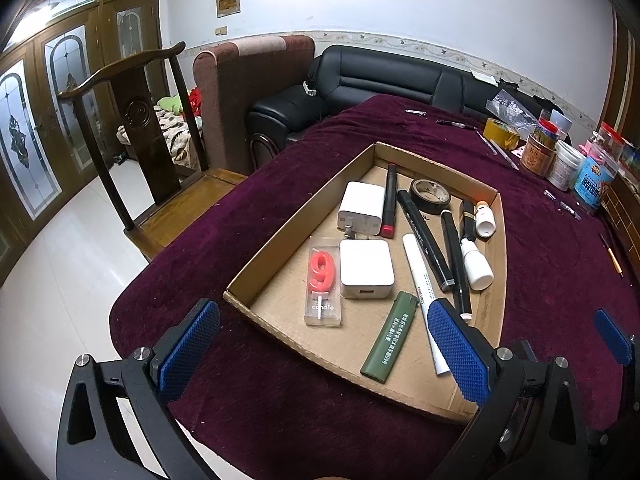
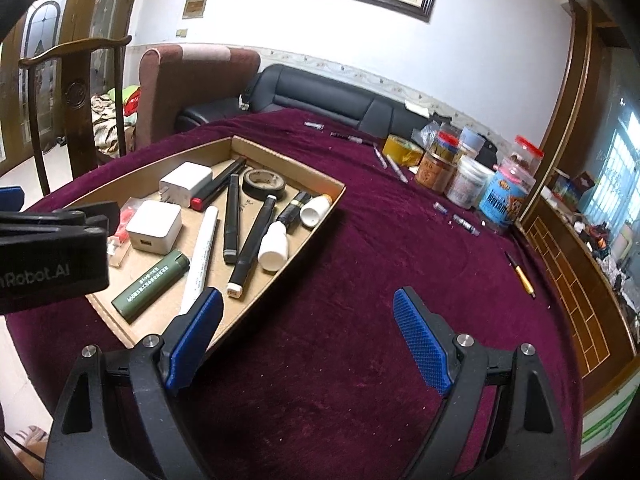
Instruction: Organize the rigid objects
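Note:
A shallow cardboard tray [image 1: 296,216] [image 2: 320,216] lies on the purple tablecloth. It holds two white chargers [image 1: 365,269], a red "9" candle pack [image 1: 322,288], a green lighter [image 1: 390,336] [image 2: 150,284], black markers [image 1: 424,240], a white marker [image 2: 202,256], a black tape roll [image 1: 430,196] [image 2: 264,184] and small white bottles [image 1: 476,264] [image 2: 274,246]. My left gripper [image 1: 324,348] is open and empty over the tray's near edge. My right gripper [image 2: 308,332] is open and empty over bare cloth, right of the tray.
Jars and cans [image 2: 468,184] and yellow tape [image 2: 402,150] stand at the table's far right. Loose pens [image 2: 392,166], small caps [image 2: 460,220] and a yellow pen [image 2: 522,276] lie on the cloth. A wooden chair [image 1: 152,140] and black sofa [image 1: 380,76] stand beyond.

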Available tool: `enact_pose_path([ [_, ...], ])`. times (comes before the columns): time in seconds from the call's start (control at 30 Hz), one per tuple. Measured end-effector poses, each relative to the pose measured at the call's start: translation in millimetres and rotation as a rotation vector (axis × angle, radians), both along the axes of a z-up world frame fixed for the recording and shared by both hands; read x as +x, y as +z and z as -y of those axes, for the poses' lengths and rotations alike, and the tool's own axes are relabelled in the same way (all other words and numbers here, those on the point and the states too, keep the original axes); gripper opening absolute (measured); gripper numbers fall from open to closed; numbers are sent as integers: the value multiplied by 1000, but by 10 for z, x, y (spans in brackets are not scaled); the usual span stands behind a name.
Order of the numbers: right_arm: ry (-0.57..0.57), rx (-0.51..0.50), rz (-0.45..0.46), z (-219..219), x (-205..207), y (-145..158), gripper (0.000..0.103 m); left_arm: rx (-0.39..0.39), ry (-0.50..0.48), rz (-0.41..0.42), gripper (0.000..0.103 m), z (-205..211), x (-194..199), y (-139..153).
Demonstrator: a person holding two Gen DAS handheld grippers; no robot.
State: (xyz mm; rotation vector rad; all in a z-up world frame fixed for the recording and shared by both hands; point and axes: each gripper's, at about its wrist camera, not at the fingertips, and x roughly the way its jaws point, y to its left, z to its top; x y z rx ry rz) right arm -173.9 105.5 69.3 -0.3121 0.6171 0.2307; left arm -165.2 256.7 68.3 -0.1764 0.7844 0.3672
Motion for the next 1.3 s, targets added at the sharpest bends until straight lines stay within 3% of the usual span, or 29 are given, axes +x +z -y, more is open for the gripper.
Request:
enact_pose_path([
  [0.27, -35, 19, -38, 49, 50, 4, 88, -24, -4, -11, 102, -70, -27, -34],
  [0.63, -5, -51, -20, -163, 29, 56, 88, -37, -37, -16, 102, -64, -70, -63],
  [1.3, -20, -15, -45, -205, 140, 109, 88, -55, 1, -9, 102, -235, -74, -63],
])
